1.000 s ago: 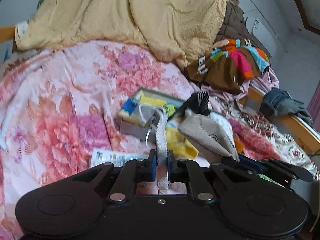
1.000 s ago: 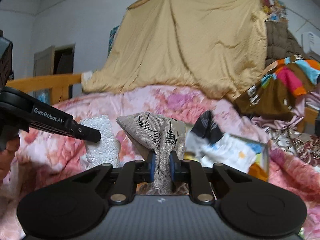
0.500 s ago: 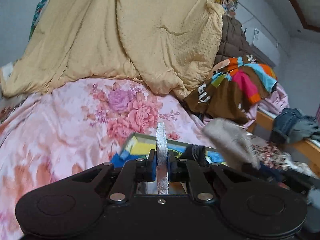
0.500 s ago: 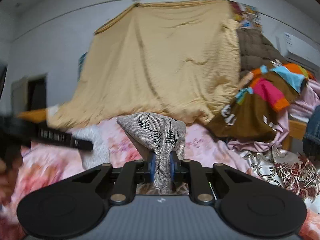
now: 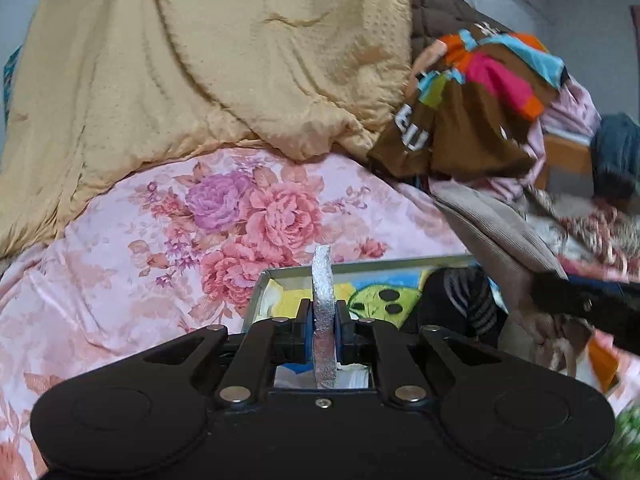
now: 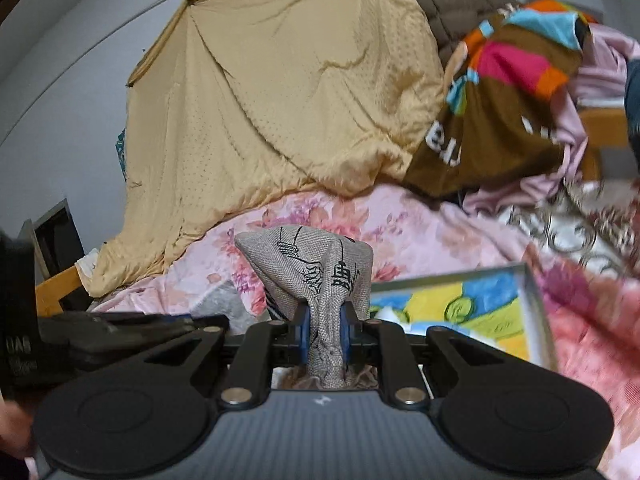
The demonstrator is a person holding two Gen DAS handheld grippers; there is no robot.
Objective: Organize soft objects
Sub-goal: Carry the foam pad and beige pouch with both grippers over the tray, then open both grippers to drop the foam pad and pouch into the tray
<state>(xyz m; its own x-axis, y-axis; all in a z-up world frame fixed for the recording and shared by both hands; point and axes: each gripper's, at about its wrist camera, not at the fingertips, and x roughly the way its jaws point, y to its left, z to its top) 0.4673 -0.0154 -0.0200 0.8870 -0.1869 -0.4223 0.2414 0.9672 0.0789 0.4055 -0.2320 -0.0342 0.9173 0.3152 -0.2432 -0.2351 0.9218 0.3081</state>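
Both hands swung right since earlier; colourful box [image 5: 360,280] now just ahead. Left gripper [image 5: 325,326] pinches thin white foam pad [image 5: 322,304] edge-on, right gripper [image 6: 325,330] clamps bunched grey printed pouch [image 6: 316,268]. Both look light, squashy; mid-body pinches should hold, floral bedspread [image 5: 140,264] beyond.

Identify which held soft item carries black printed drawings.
The grey woven cloth pinched in the right hand-held gripper; the left hand-held gripper holds a plain white fuzzy piece, seen edge-on.

white letters "eu" show on the brown garment [image 5: 452,136]; other print stays unreadable.
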